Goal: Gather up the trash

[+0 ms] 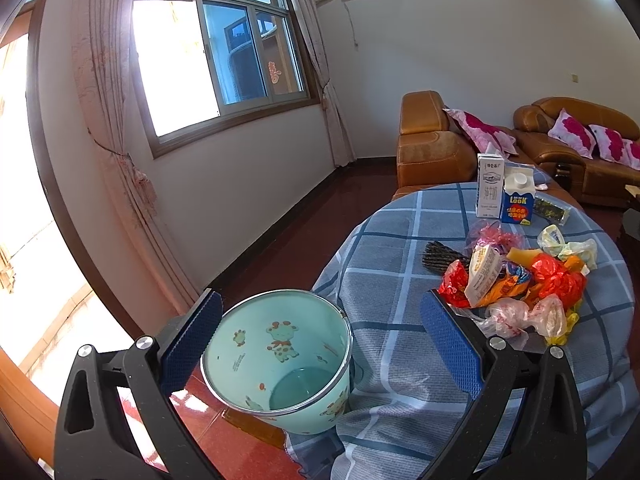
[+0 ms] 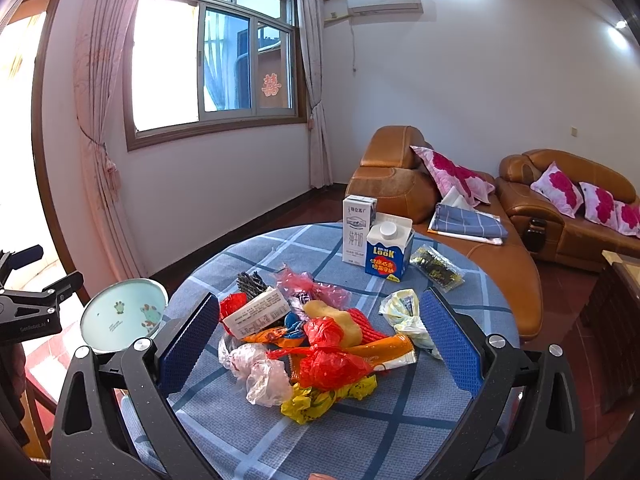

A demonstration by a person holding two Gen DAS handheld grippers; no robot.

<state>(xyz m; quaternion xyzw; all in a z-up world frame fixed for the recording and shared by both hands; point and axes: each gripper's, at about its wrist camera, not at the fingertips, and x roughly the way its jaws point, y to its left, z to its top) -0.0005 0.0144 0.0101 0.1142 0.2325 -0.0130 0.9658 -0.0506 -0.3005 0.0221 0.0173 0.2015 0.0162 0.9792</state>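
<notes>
A pile of crumpled wrappers and plastic bags [image 2: 316,344] lies on the round table with a blue checked cloth [image 2: 360,440]; the pile also shows in the left wrist view [image 1: 520,284]. A mint-green bin with cartoon animals [image 1: 280,360] stands on the floor at the table's left edge, seen too in the right wrist view [image 2: 124,314]. My left gripper [image 1: 320,340] is open, with the bin's mouth between its fingers. My right gripper [image 2: 316,340] is open, above the table, its fingers either side of the pile. The left gripper's body shows at the left of the right wrist view [image 2: 32,304].
Two milk cartons, one white [image 2: 358,232] and one blue [image 2: 388,254], and a dark snack packet [image 2: 438,268] stand at the table's far side. A dark bundle [image 2: 252,284] lies left of the pile. Brown leather sofas [image 2: 560,208] with pink cushions stand behind, and a window wall is at the left.
</notes>
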